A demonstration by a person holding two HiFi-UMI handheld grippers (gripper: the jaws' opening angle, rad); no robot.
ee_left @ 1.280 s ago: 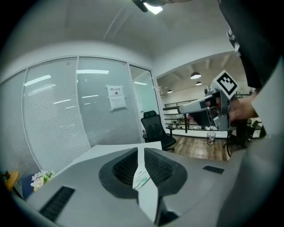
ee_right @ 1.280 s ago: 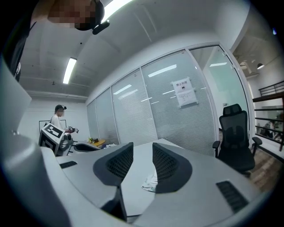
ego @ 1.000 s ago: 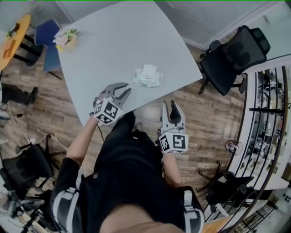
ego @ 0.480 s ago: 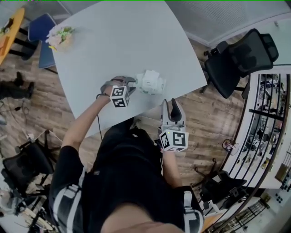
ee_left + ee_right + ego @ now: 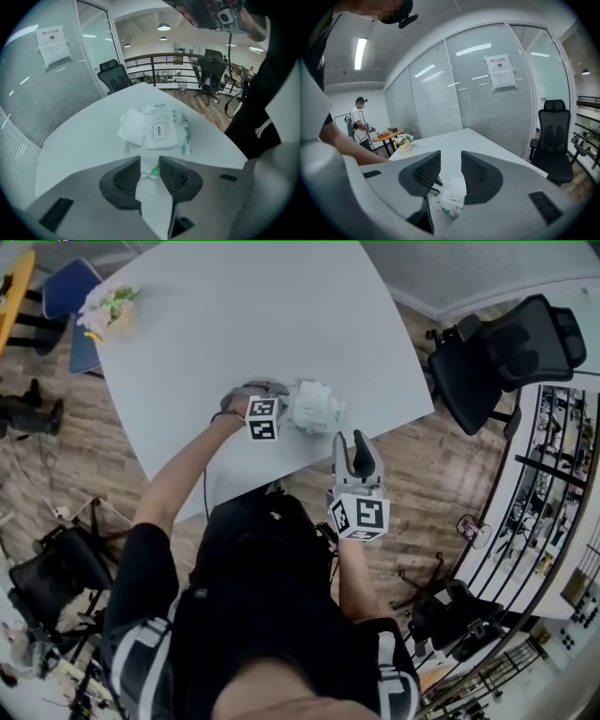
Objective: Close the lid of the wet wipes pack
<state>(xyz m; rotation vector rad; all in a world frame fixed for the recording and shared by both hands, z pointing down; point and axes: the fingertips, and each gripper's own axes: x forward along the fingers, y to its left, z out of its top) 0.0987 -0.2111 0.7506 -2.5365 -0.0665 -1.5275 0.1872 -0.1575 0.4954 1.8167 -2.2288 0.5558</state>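
The wet wipes pack lies on the white table near its front edge. Its white flip lid stands open, folded to the left of the panel marked OPEN. My left gripper points steeply down at the pack's left end. Its jaws are open, and the pack's near edge shows in the gap; I cannot tell whether they touch it. My right gripper hovers at the table's front edge, open and empty. Below and beyond its jaws lies the pack.
A flower pot stands at the table's far left corner, with a blue chair behind it. A black office chair is to the right of the table. A person stands by a round wooden table far off.
My left gripper has gone forward and down from the table's front edge to the pack's left end. The right gripper has moved a little forward toward the table.
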